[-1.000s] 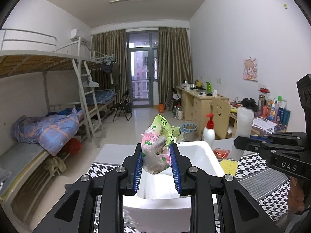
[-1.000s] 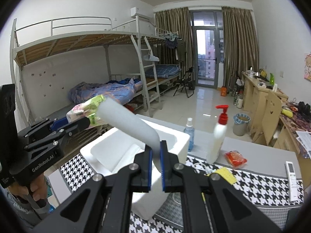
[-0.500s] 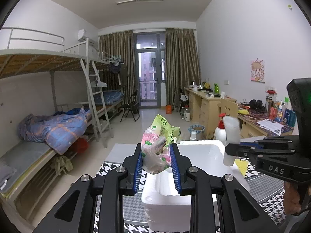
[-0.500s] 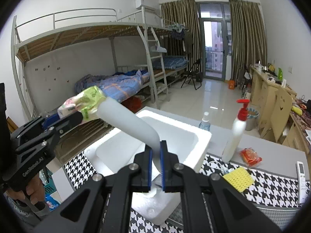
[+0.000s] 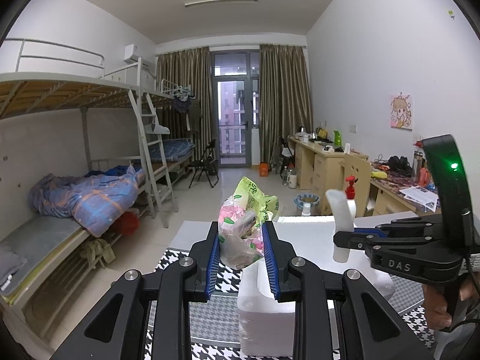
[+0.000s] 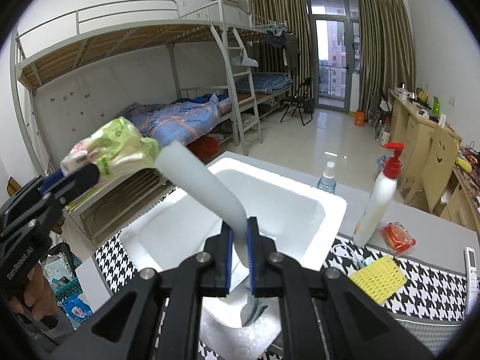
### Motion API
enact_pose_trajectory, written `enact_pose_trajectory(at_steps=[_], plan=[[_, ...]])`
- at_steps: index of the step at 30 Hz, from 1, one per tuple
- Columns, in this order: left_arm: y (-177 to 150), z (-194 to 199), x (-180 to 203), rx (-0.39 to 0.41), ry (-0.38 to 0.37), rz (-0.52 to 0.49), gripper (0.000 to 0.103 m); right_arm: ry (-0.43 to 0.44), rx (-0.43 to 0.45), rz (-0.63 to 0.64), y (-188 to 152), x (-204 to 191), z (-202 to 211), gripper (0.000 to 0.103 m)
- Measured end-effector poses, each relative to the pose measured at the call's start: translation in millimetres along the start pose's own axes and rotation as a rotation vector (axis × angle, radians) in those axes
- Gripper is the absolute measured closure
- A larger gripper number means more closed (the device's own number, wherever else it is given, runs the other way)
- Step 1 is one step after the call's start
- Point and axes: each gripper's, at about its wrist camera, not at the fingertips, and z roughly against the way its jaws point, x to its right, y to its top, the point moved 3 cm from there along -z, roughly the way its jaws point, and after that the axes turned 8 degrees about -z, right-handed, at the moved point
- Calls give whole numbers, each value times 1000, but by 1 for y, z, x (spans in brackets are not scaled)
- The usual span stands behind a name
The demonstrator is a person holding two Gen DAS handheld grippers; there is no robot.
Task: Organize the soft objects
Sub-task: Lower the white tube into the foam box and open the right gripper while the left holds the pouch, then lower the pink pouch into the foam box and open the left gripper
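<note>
Foam box [image 6: 303, 210], white and open-topped, sits on the houndstooth-covered worktop [image 6: 426, 288] with both grippers held above it. The left gripper [image 5: 241, 258] has its jaws clamped on a crumpled plastic bag [image 5: 243, 225], pink-flowered and green, held over the box's near left corner. The right gripper [image 6: 239, 255] holds a white foam tube [image 6: 204, 186] that slants up and to the left over the box's hollow; its jaws have just been opening, yet the blue pads [image 6: 251, 258] are against the tube's lower end. The tube's far tip is just beside the bag. Right of the box stand a white pump bottle [image 6: 375, 204] with a red top and, farther off, a small spray bottle [image 6: 326, 180]. A red packet [image 6: 397, 237] and a yellow sponge [image 6: 376, 279] lie near the pump bottle.
</note>
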Motion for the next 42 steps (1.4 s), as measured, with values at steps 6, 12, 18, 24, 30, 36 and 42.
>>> enact_pose_trajectory(at_steps=[6,12,18,24,30,36,42], plan=[[-1,-1,-2,-4,-4,-4,74,7,25,9,0,-3,5,41],[0,-3,1,-10,-12,-6,74,8,37,36,-2,-8,9,41],[-1,-3,2,-13,-17,-7,74,4,51,40,-1,-9,12,37],[1,-9,3,-22,-29,-1,74,-12,121,53,-3,-9,26,9],[2,-9,8,-22,-44,-14,74,-27,142,64,-4,-6,32,7],[3,-11,10,-23,-60,-19,74,-37,157,50,-7,2,40,7],[2,-15,15,-31,-83,-30,74,-45,164,28,-10,14,48,7]])
